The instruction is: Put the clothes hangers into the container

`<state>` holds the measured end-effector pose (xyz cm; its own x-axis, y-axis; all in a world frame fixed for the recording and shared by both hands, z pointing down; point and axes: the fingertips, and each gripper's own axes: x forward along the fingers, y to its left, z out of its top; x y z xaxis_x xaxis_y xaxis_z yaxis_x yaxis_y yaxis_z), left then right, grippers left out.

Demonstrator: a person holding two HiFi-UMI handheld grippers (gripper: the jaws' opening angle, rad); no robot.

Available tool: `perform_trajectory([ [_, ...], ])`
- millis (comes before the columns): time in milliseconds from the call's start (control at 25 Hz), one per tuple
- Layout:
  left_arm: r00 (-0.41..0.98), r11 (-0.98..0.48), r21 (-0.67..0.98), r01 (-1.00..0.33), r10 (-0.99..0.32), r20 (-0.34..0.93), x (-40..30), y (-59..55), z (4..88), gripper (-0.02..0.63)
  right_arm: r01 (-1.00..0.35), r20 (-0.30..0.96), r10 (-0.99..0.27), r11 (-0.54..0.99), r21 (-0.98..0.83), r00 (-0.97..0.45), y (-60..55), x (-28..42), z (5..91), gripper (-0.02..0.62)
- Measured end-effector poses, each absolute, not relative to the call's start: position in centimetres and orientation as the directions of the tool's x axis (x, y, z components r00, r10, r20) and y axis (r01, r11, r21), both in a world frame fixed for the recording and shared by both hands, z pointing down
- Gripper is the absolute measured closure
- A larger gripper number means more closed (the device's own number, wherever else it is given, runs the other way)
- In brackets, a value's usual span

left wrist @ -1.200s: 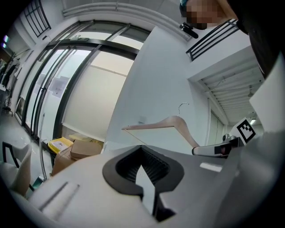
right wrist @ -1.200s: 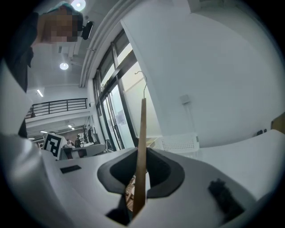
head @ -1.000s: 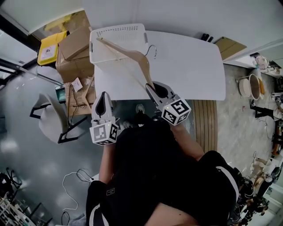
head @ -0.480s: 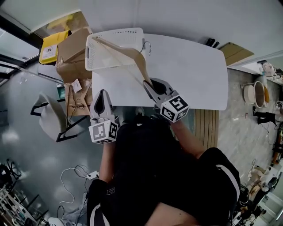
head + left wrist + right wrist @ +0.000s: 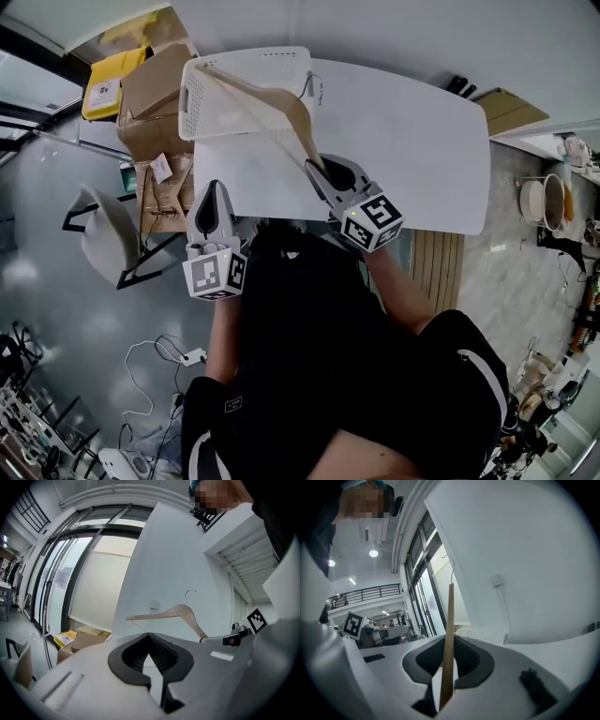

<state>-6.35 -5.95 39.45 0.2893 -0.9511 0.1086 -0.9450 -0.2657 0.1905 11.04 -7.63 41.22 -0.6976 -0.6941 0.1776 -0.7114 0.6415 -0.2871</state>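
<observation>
Cannot see the gripped end of the hanger (image 5: pixel 298 117), buried between the jaws of the right gripper (image 5: pixel 319 171). Cannot read the label on the yellow packet (image 5: pixel 105 89), perhaps print. Loses the near edge of the table (image 5: pixel 403 141) behind the person (image 5: pixel 328 356).

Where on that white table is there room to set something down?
The right half of the table, beyond the wooden hanger, is bare. The left end is crowded: the white basket sits there, hanger reaching over it.
</observation>
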Motion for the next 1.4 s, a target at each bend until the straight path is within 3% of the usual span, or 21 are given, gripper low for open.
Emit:
perform_trajectory([
  [1400,0.319,-0.276,0.253,-0.927,-0.936,0.146,-9.2,-14.1,42.7,0.6,-0.731,0.324,-0.655,0.62,-0.287,-0.683,-15.3,8.7,45.5,0.535],
])
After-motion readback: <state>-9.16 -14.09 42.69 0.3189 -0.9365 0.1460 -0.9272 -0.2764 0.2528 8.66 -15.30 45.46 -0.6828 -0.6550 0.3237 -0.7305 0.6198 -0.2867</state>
